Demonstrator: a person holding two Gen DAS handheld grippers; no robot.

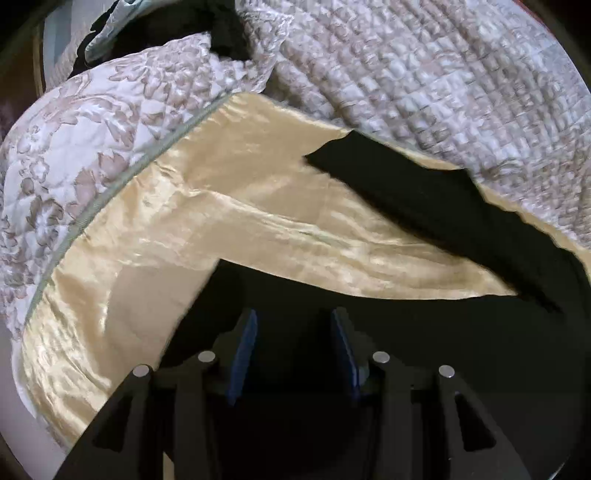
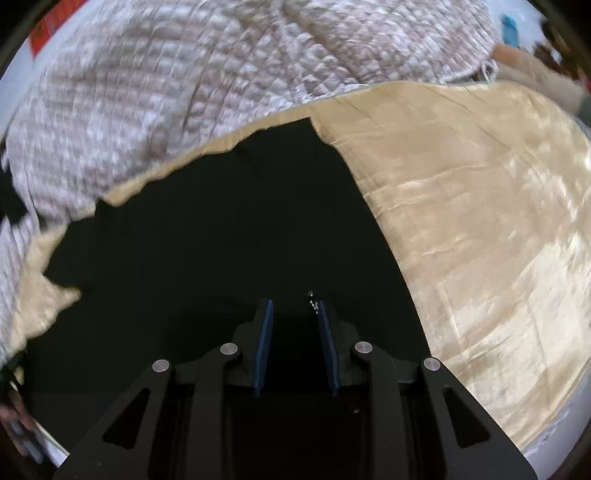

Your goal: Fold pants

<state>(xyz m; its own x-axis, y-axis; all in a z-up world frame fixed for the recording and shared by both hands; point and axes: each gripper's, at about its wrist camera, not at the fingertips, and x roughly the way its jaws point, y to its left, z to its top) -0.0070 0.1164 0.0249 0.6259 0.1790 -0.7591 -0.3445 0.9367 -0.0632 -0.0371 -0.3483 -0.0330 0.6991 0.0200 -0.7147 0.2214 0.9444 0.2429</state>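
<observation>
- The black pants (image 2: pixel 221 229) are spread on a cream satin sheet (image 2: pixel 480 221); in the right wrist view they fill the centre and lower left of the frame, and in the left wrist view a leg is seen running from mid-frame to the right edge.
- The left gripper (image 1: pixel 293 350) is seen at the bottom of its frame with its jaws standing apart over black cloth; whether cloth is caught between the blue pads cannot be told, dark lying against dark.
- The right gripper (image 2: pixel 295 343) is set narrower, with a clear gap between its pads; a small white stitch or tag lies just beside its right finger, and a grip on cloth cannot be told here either.
- A single layer could be pinched instead of both, so that the fold would be dragged crooked; the cause would be black-on-black edges that are hard to read.
- The slippery sheet could be caught with the pants and bunched, as ridges are already raised in it.
- A quilted floral bedspread (image 1: pixel 443 74) is heaped across the top of both frames, just beside the far edge of the pants; a fold carried that way would be blocked by it.
- Another dark garment (image 1: pixel 225 33) is lodged in the bedding at upper left.
</observation>
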